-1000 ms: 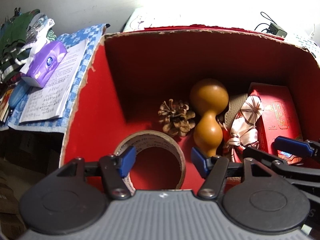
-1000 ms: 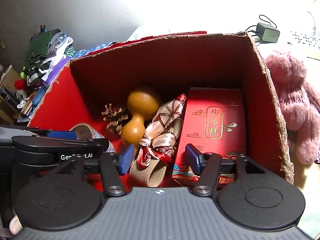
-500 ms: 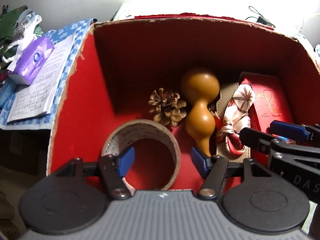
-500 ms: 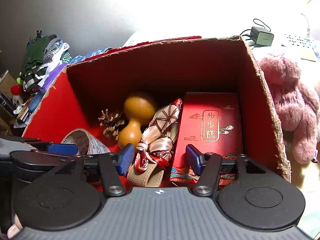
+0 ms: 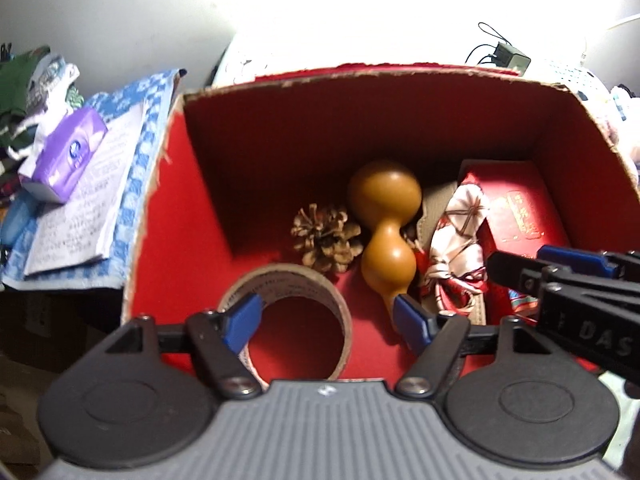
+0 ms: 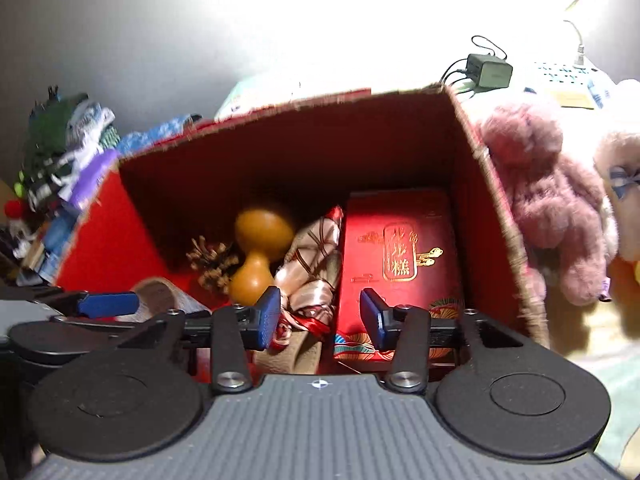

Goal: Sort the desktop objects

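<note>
An open red cardboard box [image 5: 176, 216] [image 6: 100, 240] holds a tape roll [image 5: 296, 280] [image 6: 160, 298], a pine cone [image 5: 326, 236] [image 6: 212, 258], an orange gourd [image 5: 386, 220] [image 6: 258, 252], a patterned silk scarf [image 5: 456, 232] [image 6: 312, 256] on a beige sandal, and a red gift box [image 5: 520, 204] [image 6: 396, 248]. My left gripper [image 5: 328, 320] hangs open above the tape roll, holding nothing. Over the scarf and the gift box's near end, my right gripper [image 6: 320, 316] [image 5: 560, 264] is open and empty too.
Left of the box lie a purple tissue pack [image 5: 64, 156], a printed sheet on blue checked cloth [image 5: 120, 216] and a pile of clothes [image 6: 60, 152]. A pink plush bear [image 6: 552, 200] leans on the box's right wall. A charger [image 6: 490, 68] sits behind.
Both grippers have pulled back and up from the box, so it looks smaller and more of the surroundings show. The objects inside have not moved.
</note>
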### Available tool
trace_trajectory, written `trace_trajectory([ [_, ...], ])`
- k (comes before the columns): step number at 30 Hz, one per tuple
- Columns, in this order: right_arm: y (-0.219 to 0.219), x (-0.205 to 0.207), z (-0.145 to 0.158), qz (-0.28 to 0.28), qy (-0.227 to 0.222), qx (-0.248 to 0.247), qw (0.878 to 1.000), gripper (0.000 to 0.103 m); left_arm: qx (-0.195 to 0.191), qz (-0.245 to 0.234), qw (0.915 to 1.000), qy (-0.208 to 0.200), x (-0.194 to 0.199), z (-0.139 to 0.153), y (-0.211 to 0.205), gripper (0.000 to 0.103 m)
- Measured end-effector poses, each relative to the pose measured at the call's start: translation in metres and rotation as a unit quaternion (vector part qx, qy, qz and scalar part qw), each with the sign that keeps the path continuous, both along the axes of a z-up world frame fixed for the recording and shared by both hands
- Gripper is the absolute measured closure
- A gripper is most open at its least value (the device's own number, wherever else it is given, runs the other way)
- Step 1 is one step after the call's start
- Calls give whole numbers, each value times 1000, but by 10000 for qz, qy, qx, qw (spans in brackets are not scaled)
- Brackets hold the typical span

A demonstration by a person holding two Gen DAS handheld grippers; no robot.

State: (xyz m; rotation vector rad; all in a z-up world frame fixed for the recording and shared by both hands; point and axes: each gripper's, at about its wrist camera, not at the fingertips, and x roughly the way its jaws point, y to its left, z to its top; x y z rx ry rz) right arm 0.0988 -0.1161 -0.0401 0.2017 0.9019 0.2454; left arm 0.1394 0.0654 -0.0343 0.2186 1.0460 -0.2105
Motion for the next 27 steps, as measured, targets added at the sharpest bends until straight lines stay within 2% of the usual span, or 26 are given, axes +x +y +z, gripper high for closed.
trace_trajectory([
  [4, 0, -9, 20, -67, -194, -414, 9989, 55, -85, 27, 9998, -170, -5, 12, -2, 15],
  [10, 3, -16, 25, -41, -222, -661, 9976, 55, -36, 98, 9992, -380, -10, 26, -5, 15],
  [27, -4, -13, 25, -269, -36, -729, 9970, 51, 25, 343, 9992, -186, -8, 25, 0, 15],
])
